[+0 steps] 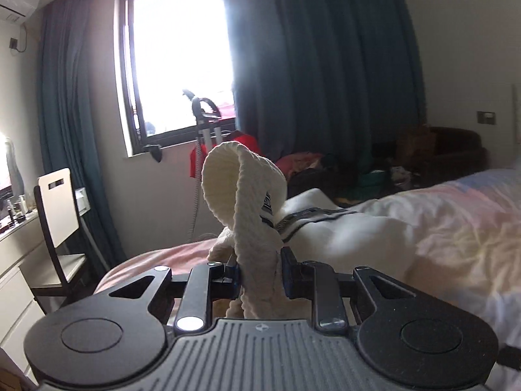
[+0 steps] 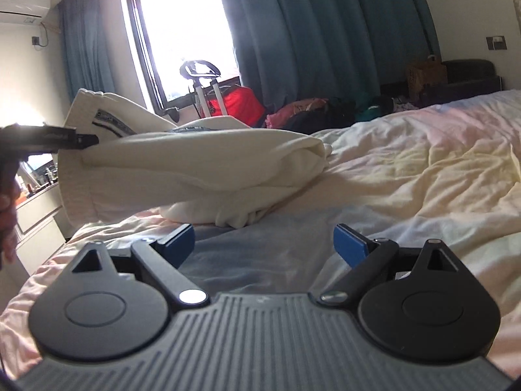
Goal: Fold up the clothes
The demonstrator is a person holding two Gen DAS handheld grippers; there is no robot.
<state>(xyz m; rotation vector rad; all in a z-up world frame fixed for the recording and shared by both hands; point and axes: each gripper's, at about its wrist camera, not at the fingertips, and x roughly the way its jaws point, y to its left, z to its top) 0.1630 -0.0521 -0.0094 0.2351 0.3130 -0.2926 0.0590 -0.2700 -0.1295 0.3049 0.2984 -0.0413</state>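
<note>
Bed [image 2: 407, 163] rumpled. Left gripper [image 1: 260, 275] clamped on cream garment [image 2: 195, 159] ribbed edge, lifted. Garment runs left-right ahead of right gripper [image 2: 263, 244], wide open, holding nothing.

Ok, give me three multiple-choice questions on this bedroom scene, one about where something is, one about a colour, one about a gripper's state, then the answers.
1. Where does the cream garment mostly rest?
A. on the chair
B. on the bed
C. on the floor

2. What colour are the curtains?
A. blue
B. yellow
C. white

3. How is the right gripper?
A. shut on the garment
B. shut on nothing
C. open

Answers:
1 B, its bulk lies on the bed while the left gripper lifts one ribbed edge.
2 A, blue folds flank the window.
3 C, its jaws stand apart over bare sheet.
</note>
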